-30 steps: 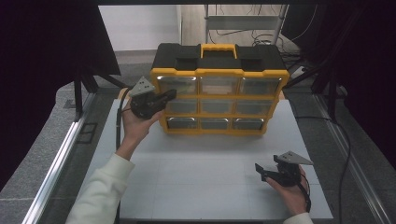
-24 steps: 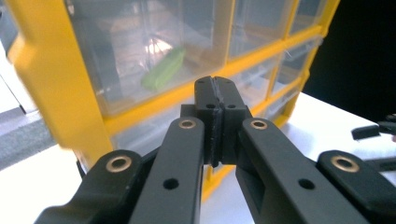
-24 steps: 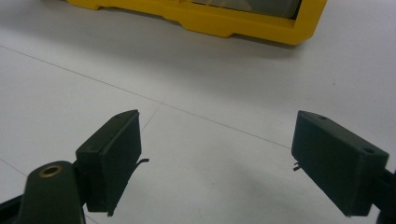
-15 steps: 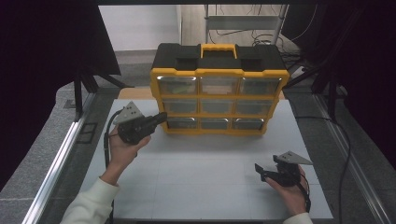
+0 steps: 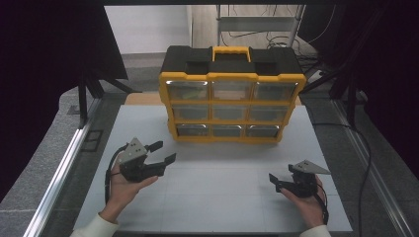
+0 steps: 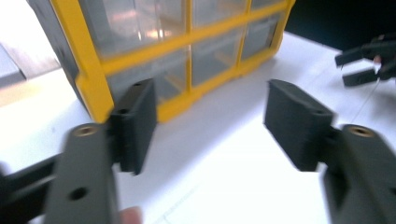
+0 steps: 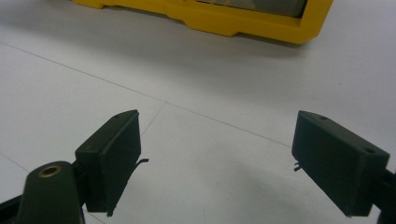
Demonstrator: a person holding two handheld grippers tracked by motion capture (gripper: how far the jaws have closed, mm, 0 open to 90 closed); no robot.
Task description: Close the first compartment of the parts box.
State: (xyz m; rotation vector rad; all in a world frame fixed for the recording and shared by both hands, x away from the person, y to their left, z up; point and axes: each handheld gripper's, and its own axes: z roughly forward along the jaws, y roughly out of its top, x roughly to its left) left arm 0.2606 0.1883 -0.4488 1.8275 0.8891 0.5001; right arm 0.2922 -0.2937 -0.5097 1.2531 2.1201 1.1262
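Note:
A yellow and black drawer organiser (image 5: 231, 98) stands at the back of the white table (image 5: 222, 197), its clear drawers all pushed in. My left gripper (image 5: 164, 151) hovers low over the table in front of the organiser's left corner. Its jaws have just been opening and now stand open with nothing between them. In the left gripper view the left gripper (image 6: 210, 116) points past the organiser's lower corner (image 6: 154, 70). My right gripper (image 5: 275, 182) rests near the front right, open and empty. In the right gripper view the right gripper (image 7: 215, 158) spans bare table below the organiser's yellow base (image 7: 224, 18).
A metal rail (image 5: 59, 168) runs along the table's left side, and a cable (image 5: 363, 163) lies on the grey surface to the right. A metal stand and cables (image 5: 257, 24) are behind the organiser. The right gripper appears far off in the left gripper view (image 6: 362, 63).
My left hand has come down and back from the organiser's left drawers toward the table's front left, and its jaws went from shut to open. The right hand kept still.

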